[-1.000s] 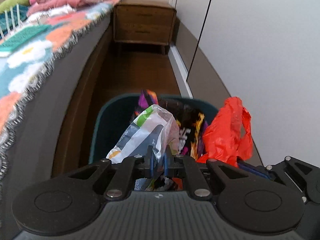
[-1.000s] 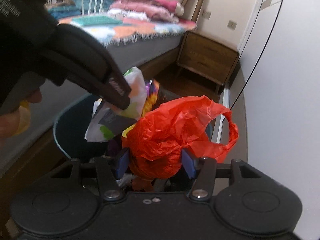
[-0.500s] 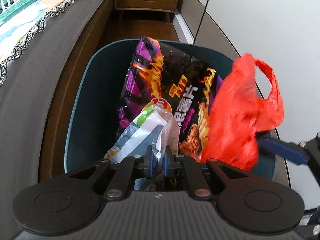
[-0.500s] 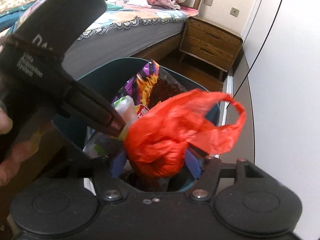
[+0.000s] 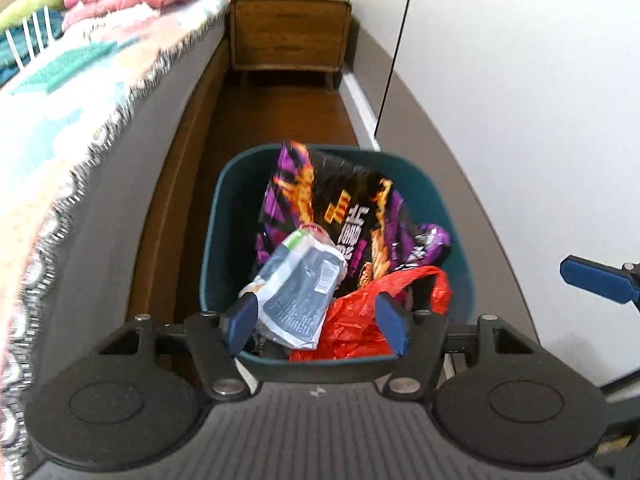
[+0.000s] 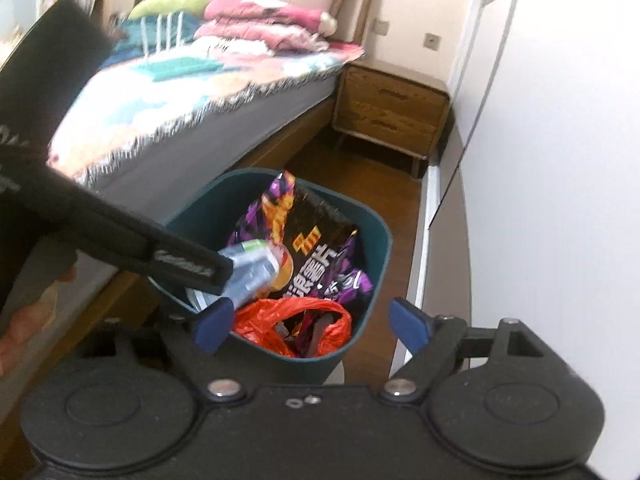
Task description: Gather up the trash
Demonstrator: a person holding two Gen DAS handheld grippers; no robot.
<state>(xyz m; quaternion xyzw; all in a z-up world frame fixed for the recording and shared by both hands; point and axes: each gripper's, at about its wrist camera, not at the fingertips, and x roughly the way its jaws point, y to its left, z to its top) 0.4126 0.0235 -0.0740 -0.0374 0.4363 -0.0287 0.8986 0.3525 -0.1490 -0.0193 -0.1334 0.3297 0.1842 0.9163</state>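
A dark teal bin (image 5: 452, 204) stands on the wooden floor (image 5: 280, 112) in the middle of both views, squeezed between the bed (image 6: 224, 120) on the left and a white wardrobe wall (image 5: 520, 80) on the right. At the top of the frame a wooden nightstand (image 5: 288, 34) closes off the strip of floor. Pink bedding (image 6: 256, 20) and a green pillow (image 6: 176, 0) are piled at the upper left of the right wrist view.

Inside the bin, a purple and black chip bag (image 5: 328, 200) printed with orange flames and Chinese characters leans upright against the far wall. A white and grey wrapper (image 5: 296, 288) with fine print too small to read lies tilted in front of it, and a red plastic bag (image 6: 288, 324) sits crumpled at the near edge.

The left gripper (image 5: 316, 320) has just been opening; its blue pads stand apart above the wrapper and red bag, gripping nothing. The right gripper (image 6: 308, 324) has also just been opening and is spread wide over the bin, released. In the right wrist view the left gripper's black body crosses the left of the frame and covers part of the bin; white lettering on it is blurred. A person's fingers (image 6: 20, 320) show at the left edge.
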